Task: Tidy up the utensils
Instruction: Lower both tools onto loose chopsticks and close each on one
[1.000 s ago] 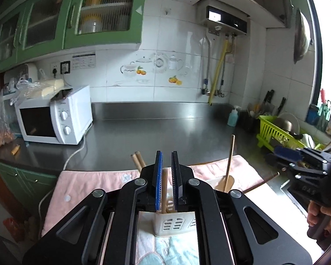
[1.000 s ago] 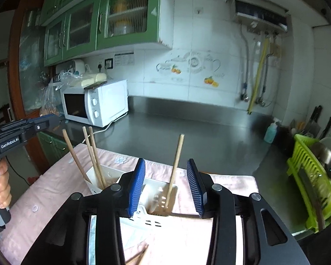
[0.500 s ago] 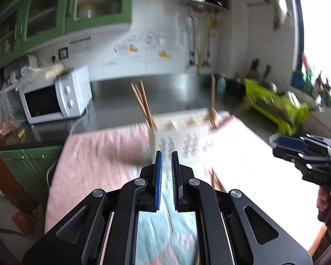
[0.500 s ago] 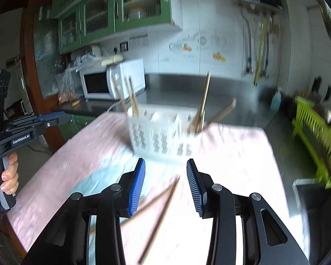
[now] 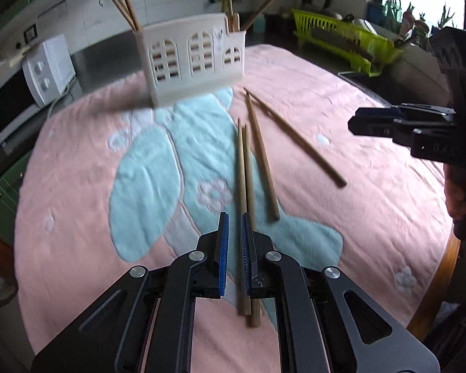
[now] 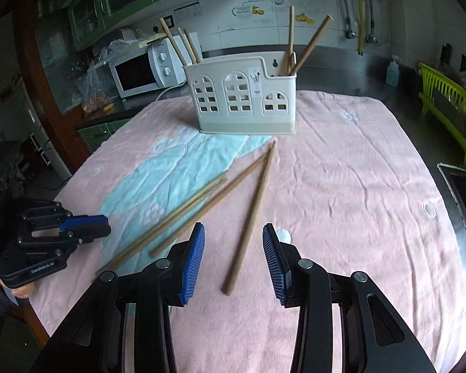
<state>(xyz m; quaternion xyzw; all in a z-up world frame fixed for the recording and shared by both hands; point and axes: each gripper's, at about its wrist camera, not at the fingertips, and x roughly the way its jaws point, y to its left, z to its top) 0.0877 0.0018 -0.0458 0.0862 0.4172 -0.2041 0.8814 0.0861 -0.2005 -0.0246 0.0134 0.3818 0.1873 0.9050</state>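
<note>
1. Step in hand, as I read it: you're reaching for loose chopsticks on the towel (image 6: 357, 186), nothing picked yet; some sticks already stand in the holder
2. Nearest to you, right gripper (image 6: 233, 258): jaws at a middling gap, nothing between the pads, tilted down at the towel
3. Single chopstick (image 6: 251, 214) lies right ahead of that gap, near end pointing between your fingers, far end angled toward the holder
4. Next move for the right, I'd say: go lower and forward so the pads straddle that stick near its lower third, then close; the gap looks wide enough already
5. Left gripper (image 5: 233, 227): jaws almost shut, just a thin slit, holding nothing, also pitched down
6. Paired chopsticks (image 5: 244, 183) lie side by side, touching, running under the right-hand finger of your left gripper; not in the slit
7. You'd need to open the left before it can take anything; shift it slightly toward the pair
8. Third stick (image 5: 261, 158) lies just beside the pair, its far tip meeting the tip of the single chopstick
9. In the right view your left gripper sits low at the towel's left edge, well apart from the right
10. Farther: white holder (image 6: 242, 99) upright on the towel, three sticks in its left compartment, two leaning in its right one; middle looks empty
11. Far back: microwave (image 6: 146, 68) on the counter and a green rack (image 5: 341, 31) off to the right, not involved
</note>
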